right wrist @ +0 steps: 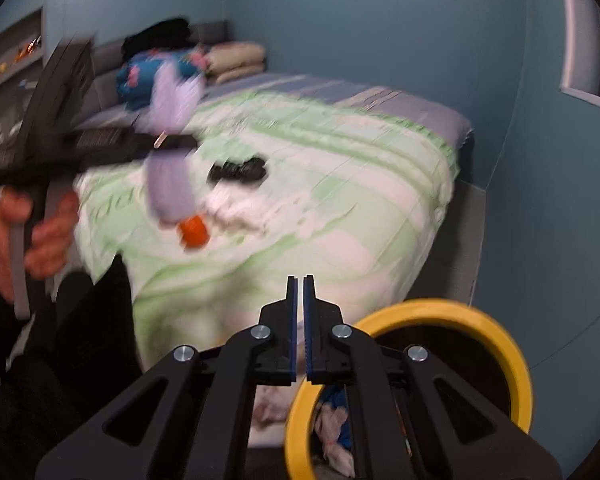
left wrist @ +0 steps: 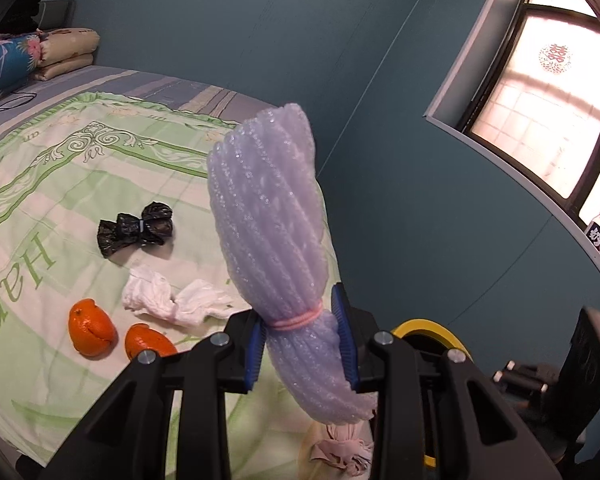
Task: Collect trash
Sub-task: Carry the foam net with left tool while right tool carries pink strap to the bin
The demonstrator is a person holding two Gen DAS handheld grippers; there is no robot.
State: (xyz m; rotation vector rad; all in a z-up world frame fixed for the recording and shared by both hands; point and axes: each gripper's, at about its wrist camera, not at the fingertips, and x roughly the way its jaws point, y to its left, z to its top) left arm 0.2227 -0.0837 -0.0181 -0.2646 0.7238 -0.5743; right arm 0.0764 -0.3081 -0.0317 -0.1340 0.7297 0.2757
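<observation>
Bed: black bag, white wad and orange peels lie near its foot edge. Yellow-rimmed bin below that edge. Left gripper clamps foam wrap at its band; right gripper clenched, empty. Risk: top-heavy wrap tips, missing the bin.

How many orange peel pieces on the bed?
2. One orange peel piece sits near the bedspread's green lettering; the other orange peel piece lies just right of it, partly hidden behind the left gripper. More may be hidden.

Bubbly plastic foam sleeve, printed cloth bedspread
</observation>
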